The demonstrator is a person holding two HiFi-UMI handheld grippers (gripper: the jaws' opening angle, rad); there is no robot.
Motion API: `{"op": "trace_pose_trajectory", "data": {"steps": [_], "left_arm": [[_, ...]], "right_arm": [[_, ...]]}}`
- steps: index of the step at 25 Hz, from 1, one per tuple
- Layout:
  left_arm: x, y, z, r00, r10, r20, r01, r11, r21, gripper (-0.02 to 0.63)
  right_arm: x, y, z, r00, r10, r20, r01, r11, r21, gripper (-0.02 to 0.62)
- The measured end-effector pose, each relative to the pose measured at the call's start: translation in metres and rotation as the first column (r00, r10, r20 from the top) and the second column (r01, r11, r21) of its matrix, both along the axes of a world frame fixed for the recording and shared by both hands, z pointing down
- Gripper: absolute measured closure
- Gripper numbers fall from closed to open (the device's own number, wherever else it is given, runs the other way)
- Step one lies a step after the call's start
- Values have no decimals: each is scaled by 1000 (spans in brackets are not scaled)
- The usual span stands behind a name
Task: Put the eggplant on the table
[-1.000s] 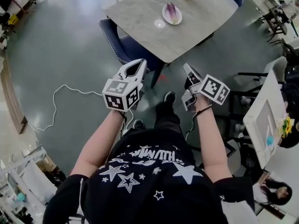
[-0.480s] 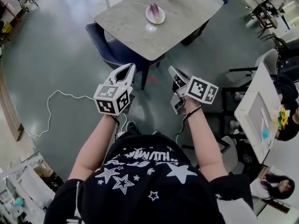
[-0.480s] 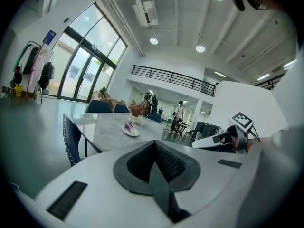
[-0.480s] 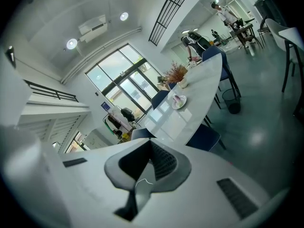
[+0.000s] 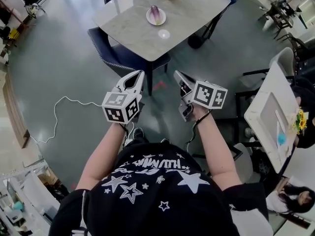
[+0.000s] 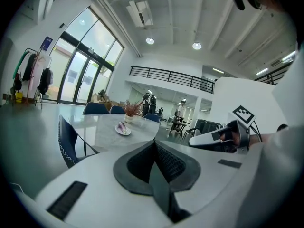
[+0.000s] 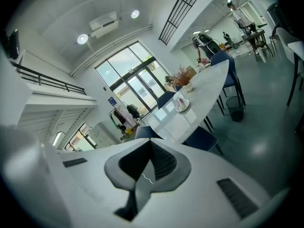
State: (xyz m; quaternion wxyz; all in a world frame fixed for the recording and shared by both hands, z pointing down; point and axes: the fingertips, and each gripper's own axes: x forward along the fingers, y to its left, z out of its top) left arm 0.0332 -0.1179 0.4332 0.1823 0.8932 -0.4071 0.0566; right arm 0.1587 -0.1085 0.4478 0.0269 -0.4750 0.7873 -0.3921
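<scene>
Left hand-held gripper (image 5: 138, 76) and right hand-held gripper (image 5: 177, 74) are closed, empty. At twelve o'clock the eggplant (image 5: 155, 13) looks light, glossy, probably slippery: take its thick middle.

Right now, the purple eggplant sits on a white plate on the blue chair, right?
Not quite. The eggplant does sit on a white plate, but the plate is on the grey table, not the blue chair. The head view shows it.
</scene>
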Motion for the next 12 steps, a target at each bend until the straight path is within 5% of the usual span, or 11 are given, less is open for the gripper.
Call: {"op": "trace_pose_trajectory", "data": {"steps": [12], "left_arm": [[34,15,-10,1000,6,6,-6,999,37,599]], "right_arm": [[20,13,-17,999,-23,-35,25,998,65,589]]}}
